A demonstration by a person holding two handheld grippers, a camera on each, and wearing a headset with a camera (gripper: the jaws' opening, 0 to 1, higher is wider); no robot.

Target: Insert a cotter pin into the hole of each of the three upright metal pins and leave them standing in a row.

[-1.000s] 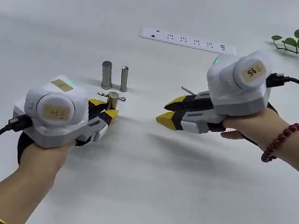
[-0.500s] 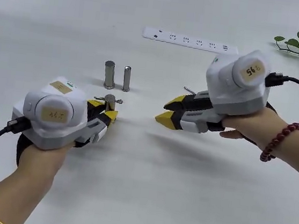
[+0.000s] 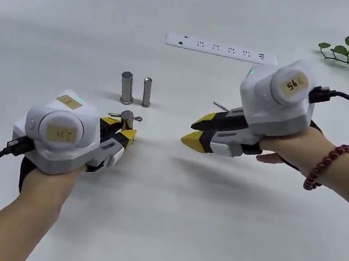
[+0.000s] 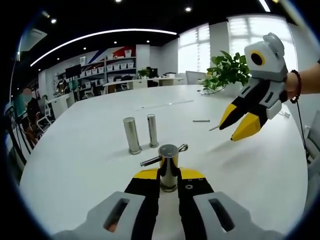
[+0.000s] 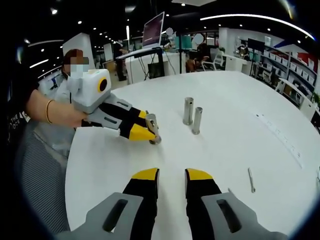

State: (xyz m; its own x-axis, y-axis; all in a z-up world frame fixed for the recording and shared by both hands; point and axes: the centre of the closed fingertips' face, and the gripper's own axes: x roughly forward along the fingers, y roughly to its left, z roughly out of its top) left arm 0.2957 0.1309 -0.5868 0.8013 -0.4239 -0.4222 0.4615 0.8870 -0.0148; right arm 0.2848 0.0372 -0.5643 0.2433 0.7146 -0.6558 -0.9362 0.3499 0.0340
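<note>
Now, the left gripper point(image 4: 169, 176) has its jaws clamped low on the first metal pin point(image 4: 168, 162). A cotter pin point(image 4: 150, 161) sits crosswise through the hole near its top, and the pin looks upright with its base on the table point(image 3: 171, 218).

Over on the other side, the right gripper point(image 5: 171, 175) hovers off the surface, jaws a narrow gap apart with nothing between them.

Just behind the held piece, the thick pin point(image 3: 126, 87) and the thin pin point(image 3: 146, 92) stand close together, both bare.

So where's the danger? I'd say the release. The cotter pin overhangs on both sides, and an opening jaw could catch it and drag it out or tip the whole piece.

The pinned one also stands in front of the other two, not in line. Nudging it into the row could send it into the thick pin.

Then there's the loose cotter pin point(image 5: 251, 180), lying flat near the right gripper. It's thin and low, so the jaws may skate over it or flick it away.
</note>
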